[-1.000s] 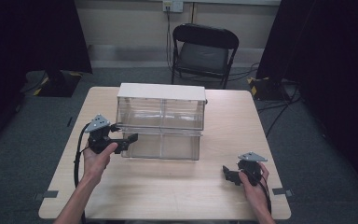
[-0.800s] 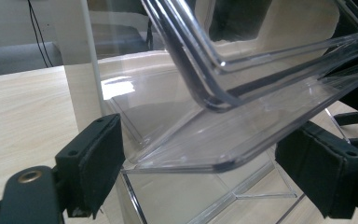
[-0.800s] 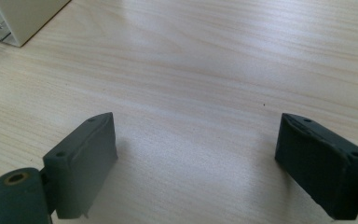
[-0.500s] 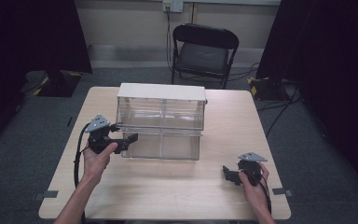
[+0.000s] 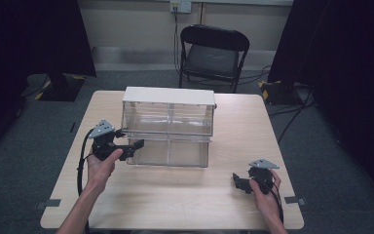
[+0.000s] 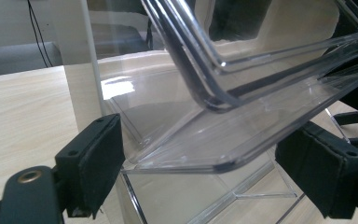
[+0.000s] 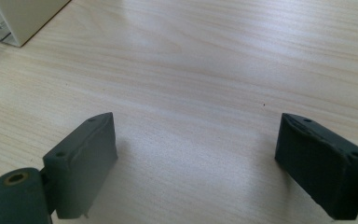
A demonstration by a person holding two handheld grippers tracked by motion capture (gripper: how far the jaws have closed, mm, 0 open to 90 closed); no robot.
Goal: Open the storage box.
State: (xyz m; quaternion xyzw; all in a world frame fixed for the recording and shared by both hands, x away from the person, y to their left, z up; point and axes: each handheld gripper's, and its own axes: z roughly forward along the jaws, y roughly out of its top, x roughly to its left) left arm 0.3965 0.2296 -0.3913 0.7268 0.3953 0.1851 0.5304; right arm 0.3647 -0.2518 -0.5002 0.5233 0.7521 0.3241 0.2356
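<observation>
While both fingers gape empty, left gripper (image 5: 137, 144) flanks clear drawer (image 6: 242, 135), right gripper (image 5: 237, 181) apart.

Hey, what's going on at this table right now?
A person sits at a wooden table with a gripper in each hand. The left gripper is at the left end of a clear plastic drawer unit, its open jaws either side of the lower drawer's edge, not clamped. The right gripper rests open on bare tabletop, away from the unit.
</observation>
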